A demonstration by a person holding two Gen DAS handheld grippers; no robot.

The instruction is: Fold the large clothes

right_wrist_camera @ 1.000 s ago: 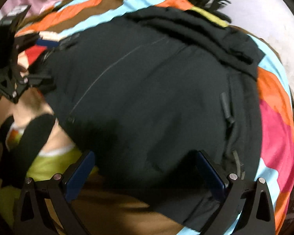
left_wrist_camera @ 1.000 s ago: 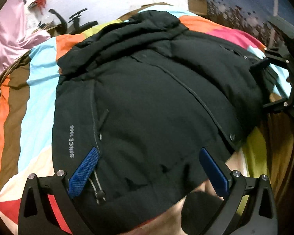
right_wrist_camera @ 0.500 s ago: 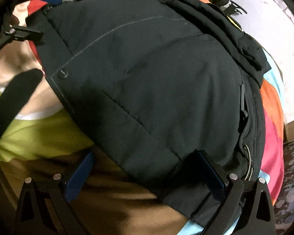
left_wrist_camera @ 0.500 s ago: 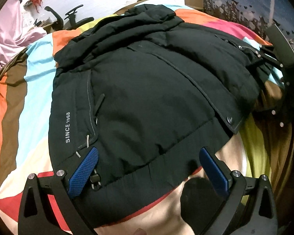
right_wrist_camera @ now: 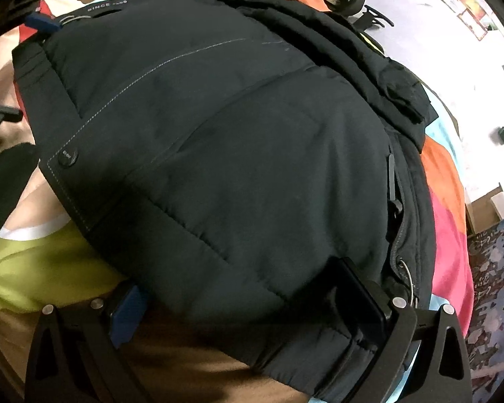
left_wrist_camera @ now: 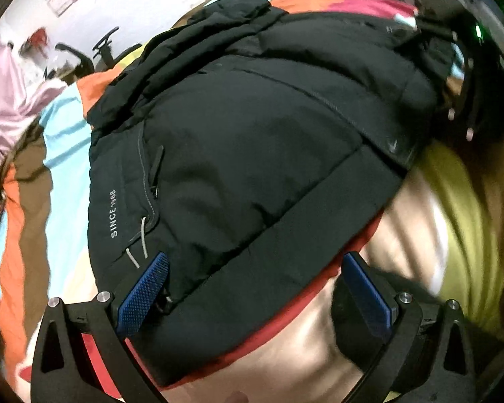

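A black padded jacket (left_wrist_camera: 245, 154) lies front up on a striped bedspread (left_wrist_camera: 64, 141), with "SINCE 1968" printed near its hem. My left gripper (left_wrist_camera: 255, 288) is open, its blue pads either side of the jacket's hem at one bottom corner. In the right wrist view the same jacket (right_wrist_camera: 238, 154) fills the frame. My right gripper (right_wrist_camera: 248, 305) is open and straddles the hem at the other bottom corner. The right gripper also shows at the upper right of the left wrist view (left_wrist_camera: 467, 77), and the left one at the upper left of the right wrist view (right_wrist_camera: 40, 23).
The bedspread (right_wrist_camera: 447, 221) has orange, blue, brown, pink and lime stripes. A pink cloth (left_wrist_camera: 6, 90) hangs at the left. An office chair (left_wrist_camera: 84, 57) stands beyond the bed. A cardboard box (right_wrist_camera: 490, 205) sits on the floor at the right.
Both grippers have drawn back toward the jacket's bottom edge, so the hem now lies between their open fingers. The jacket itself has not moved.
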